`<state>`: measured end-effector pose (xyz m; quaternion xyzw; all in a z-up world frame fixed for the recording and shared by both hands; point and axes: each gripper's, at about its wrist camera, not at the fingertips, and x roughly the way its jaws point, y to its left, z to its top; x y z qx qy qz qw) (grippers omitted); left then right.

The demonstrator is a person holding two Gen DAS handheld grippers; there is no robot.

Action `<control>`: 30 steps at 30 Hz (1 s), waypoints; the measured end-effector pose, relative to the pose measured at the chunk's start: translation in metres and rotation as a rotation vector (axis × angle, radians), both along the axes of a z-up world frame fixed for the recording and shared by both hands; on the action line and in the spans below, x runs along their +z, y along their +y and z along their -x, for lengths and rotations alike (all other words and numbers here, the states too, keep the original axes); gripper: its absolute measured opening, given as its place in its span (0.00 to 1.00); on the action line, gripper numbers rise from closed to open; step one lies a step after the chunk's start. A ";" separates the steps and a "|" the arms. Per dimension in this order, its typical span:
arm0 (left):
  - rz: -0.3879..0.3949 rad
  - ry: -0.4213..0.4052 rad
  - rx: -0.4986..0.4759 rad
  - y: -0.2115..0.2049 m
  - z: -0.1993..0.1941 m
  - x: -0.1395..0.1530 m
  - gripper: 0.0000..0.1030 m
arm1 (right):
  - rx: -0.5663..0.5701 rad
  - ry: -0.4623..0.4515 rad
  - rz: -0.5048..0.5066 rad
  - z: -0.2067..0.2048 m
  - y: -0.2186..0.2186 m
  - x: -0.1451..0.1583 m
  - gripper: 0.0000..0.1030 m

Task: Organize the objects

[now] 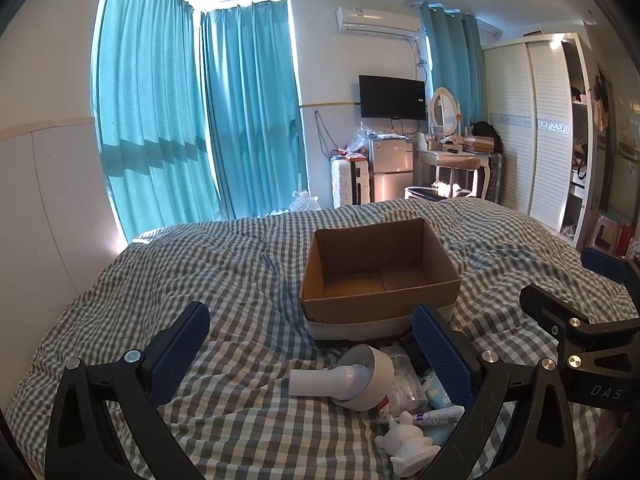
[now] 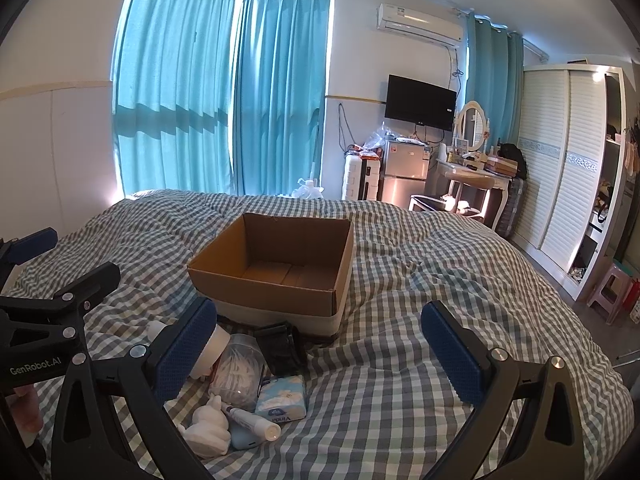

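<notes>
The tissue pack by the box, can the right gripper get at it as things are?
Probably yes. The tissue pack lies uncovered, just inside the open right gripper's left finger; a cotton swab jar and tube crowd it.

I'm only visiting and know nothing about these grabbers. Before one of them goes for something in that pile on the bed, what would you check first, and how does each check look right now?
1. Cardboard box open and empty inside: ok.
2. Left gripper open, holding nothing: ok.
3. Right gripper open, holding nothing: ok.
4. Pile reachable: ok; it lies on the checked bedspread just in front of the box.
5. Items lying apart for a clean grab: not ok; the cotton swab jar, tissue pack, tube and white figurine crowd together.
6. Whether the white handheld device touches the jar: cannot tell.
</notes>
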<state>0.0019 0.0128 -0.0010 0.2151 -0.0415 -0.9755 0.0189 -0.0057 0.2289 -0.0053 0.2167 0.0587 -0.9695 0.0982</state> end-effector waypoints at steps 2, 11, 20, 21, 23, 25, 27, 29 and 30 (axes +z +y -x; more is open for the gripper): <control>0.000 -0.019 0.006 -0.001 0.003 -0.003 1.00 | 0.000 -0.006 -0.001 0.001 0.000 -0.002 1.00; -0.023 -0.142 0.026 -0.008 0.021 -0.031 1.00 | -0.004 -0.055 -0.008 0.010 0.001 -0.018 1.00; -0.006 -0.298 -0.009 0.003 0.048 -0.079 1.00 | -0.023 -0.144 -0.032 0.033 0.003 -0.050 1.00; 0.000 -0.315 -0.014 0.006 0.051 -0.086 1.00 | -0.030 -0.159 -0.031 0.037 0.005 -0.054 1.00; 0.008 -0.359 -0.024 0.011 0.059 -0.096 1.00 | -0.038 -0.192 -0.022 0.046 0.008 -0.060 1.00; 0.006 -0.394 -0.043 0.017 0.068 -0.106 1.00 | -0.054 -0.224 -0.012 0.056 0.013 -0.068 1.00; 0.000 -0.414 -0.069 0.023 0.075 -0.113 1.00 | -0.085 -0.263 -0.023 0.065 0.015 -0.075 1.00; 0.008 -0.432 -0.095 0.031 0.081 -0.118 1.00 | -0.096 -0.297 -0.027 0.073 0.016 -0.081 1.00; 0.018 -0.437 -0.110 0.035 0.083 -0.121 1.00 | -0.095 -0.315 -0.026 0.077 0.016 -0.084 1.00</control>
